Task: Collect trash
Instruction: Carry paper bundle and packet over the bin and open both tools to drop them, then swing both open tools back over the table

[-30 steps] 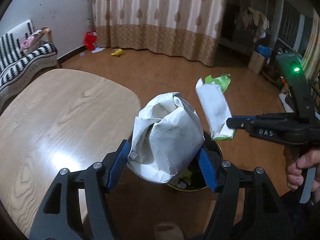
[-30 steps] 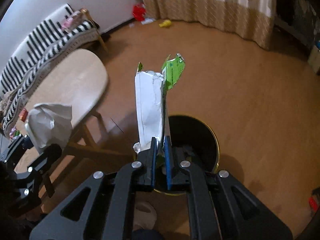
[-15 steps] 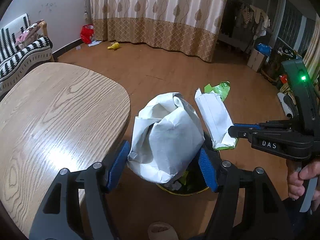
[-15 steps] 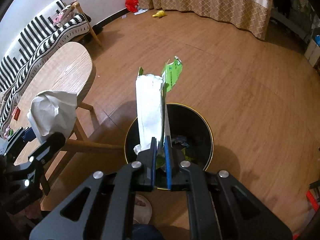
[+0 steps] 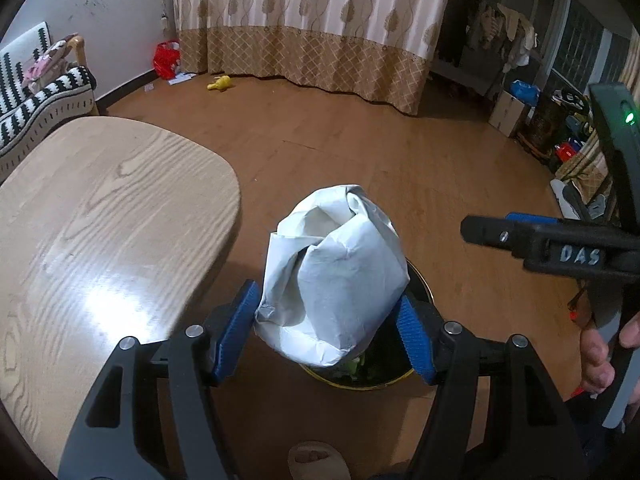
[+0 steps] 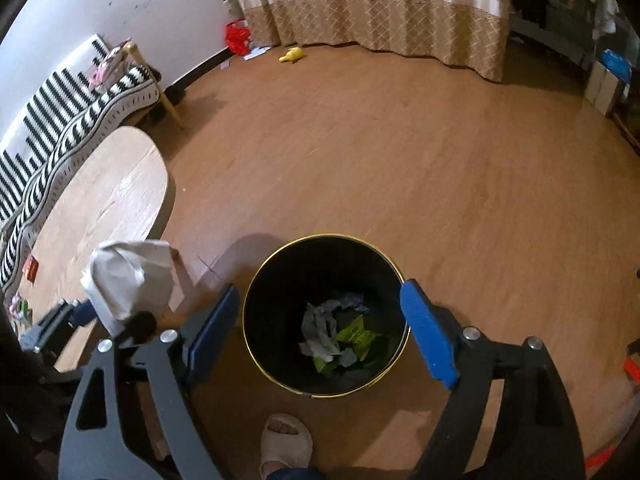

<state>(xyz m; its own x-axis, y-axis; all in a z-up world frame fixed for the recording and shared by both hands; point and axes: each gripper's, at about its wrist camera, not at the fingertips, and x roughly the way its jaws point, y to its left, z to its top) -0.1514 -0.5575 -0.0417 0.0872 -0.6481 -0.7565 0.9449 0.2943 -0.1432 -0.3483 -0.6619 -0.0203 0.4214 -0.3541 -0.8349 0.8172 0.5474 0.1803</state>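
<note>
1. Left tool (image 5: pixel 326 330) clenched on crumpled white paper bag (image 5: pixel 332 280), blue pads (image 5: pixel 236 332) pressing both sides, bag bulging up between them.
2. Bag held over near edge of round black trash bin w/ gold rim (image 6: pixel 326 320); in left view only a sliver of bin rim (image 5: pixel 360 384) visible under the bag.
3. Right tool (image 6: pixel 322 332) released: jaws just been opening, now spread wide, nothing between them, hovering right above bin mouth.
4. Inside bin: green-and-white torn wrapper (image 6: pixel 352 338) lying on bottom beside grey crumpled scraps (image 6: pixel 320 328).
5. In left view, right tool (image 5: pixel 520 236) seen side-on at right edge, hand (image 5: pixel 604 356) wrapped round its handle, green light on its body.
6. Light oak rounded counter (image 5: pixel 100 220) left of bin, close by, not touching it; bag just off counter's edge.
7. Beige slipper toe (image 6: pixel 286 436) on wooden floor (image 6: pixel 400 160) just in front of bin.
8. Far back: patterned beige curtain (image 5: pixel 312 20), small yellow toy (image 5: pixel 219 83) and red bag (image 5: pixel 166 60) on floor near wall; striped black-and-white sofa (image 6: pixel 60 128) behind counter.
</note>
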